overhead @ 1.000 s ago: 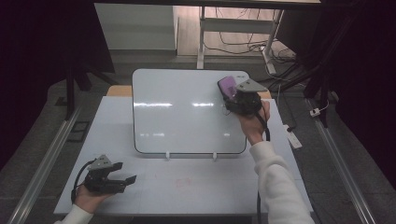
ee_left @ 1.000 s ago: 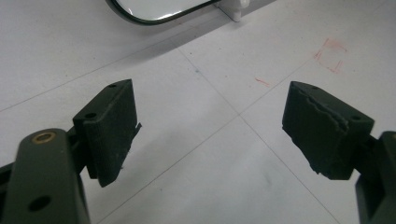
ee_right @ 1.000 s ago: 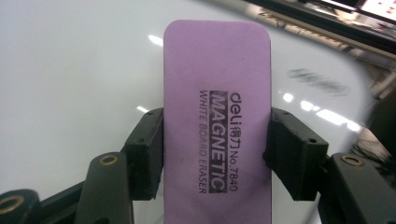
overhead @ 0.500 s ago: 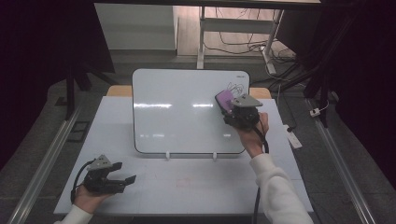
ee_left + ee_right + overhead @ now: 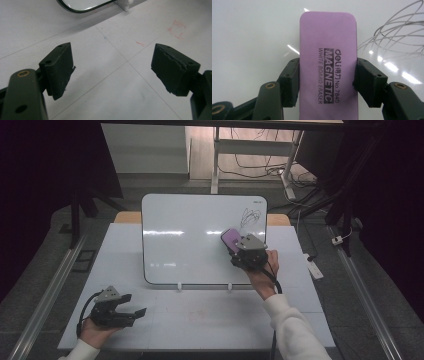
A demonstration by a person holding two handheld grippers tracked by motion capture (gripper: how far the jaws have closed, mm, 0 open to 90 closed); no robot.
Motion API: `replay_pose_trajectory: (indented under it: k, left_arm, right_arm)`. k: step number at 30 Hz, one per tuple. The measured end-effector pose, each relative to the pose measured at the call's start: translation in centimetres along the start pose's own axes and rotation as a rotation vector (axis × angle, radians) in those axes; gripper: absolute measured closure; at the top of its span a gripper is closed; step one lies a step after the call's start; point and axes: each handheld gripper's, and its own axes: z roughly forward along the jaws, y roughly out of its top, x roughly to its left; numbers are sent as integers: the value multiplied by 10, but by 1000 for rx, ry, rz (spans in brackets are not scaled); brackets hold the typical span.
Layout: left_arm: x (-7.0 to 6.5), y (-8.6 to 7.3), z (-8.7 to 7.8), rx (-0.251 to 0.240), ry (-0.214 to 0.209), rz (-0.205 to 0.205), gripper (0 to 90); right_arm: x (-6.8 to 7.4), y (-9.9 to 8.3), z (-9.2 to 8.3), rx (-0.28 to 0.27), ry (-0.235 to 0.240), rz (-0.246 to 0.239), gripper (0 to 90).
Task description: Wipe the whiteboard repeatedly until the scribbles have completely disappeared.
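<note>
A whiteboard (image 5: 190,240) leans on the white table, with a grey scribble (image 5: 250,216) near its top right corner. A purple whiteboard eraser (image 5: 231,240) is clamped by its long sides in my right gripper (image 5: 240,249), low on the board's right half, below and left of the scribble. In the right gripper view the eraser (image 5: 329,62) fills the middle, the scribble (image 5: 397,35) lies to its upper right, and both pads (image 5: 364,80) press its sides. My left gripper (image 5: 131,311) rests low near the table's front left, jaws open and nothing between them (image 5: 112,72).
Two small white feet (image 5: 179,285) prop the board's lower edge. Faint red marks (image 5: 177,30) show on the table (image 5: 200,315) in front of the board. A dark floor with rails and cables surrounds the table; a white power strip (image 5: 315,267) lies to the right.
My right gripper has carried the eraser down and left from the board's top right corner, uncovering the scribble. The left gripper has stayed put.
</note>
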Motion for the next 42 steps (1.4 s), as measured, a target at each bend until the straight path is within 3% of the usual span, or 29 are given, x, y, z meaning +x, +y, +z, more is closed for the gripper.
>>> replay_pose_trajectory:
  k: [2, 11, 15, 18, 21, 22, 24, 25, 28, 33, 42]
  left_arm:
    - [0, 0, 0, 0, -2, -2, 192]
    - [2, -1, -1, -3, 2, -4, 192]
    - [3, -1, -1, -3, 2, -4, 192]
    - [3, -1, -1, -3, 2, -4, 192]
    - [3, -1, -1, -3, 4, -7, 192]
    - [3, -1, -1, -3, 4, -6, 192]
    - [3, -1, -1, -3, 5, -5, 192]
    - [3, -1, -1, -3, 4, -4, 192]
    - [2, 0, 0, 0, 4, -2, 192]
    - [2, -1, -1, -1, 5, -6, 192]
    - [4, -1, 0, 2, 3, -5, 193]
  right_arm:
    - [-5, 3, 1, -8, 11, 17, 410]
    - [-54, 36, 5, -14, -120, 40, 410]
    - [-66, 47, 7, -16, -133, 57, 410]
    - [-60, 46, 8, -14, -135, 38, 410]
    - [-41, 41, 9, -10, -79, -4, 410]
    - [-25, 34, 10, -6, -42, -37, 410]
    - [-17, 31, 11, -5, -27, -56, 410]
    - [-4, 24, 11, -10, 7, -75, 411]
    - [3, 18, 10, -16, 26, -75, 410]
    - [-2, 18, 9, -27, 51, -45, 410]
    - [-29, 25, 7, -50, -4, 30, 410]
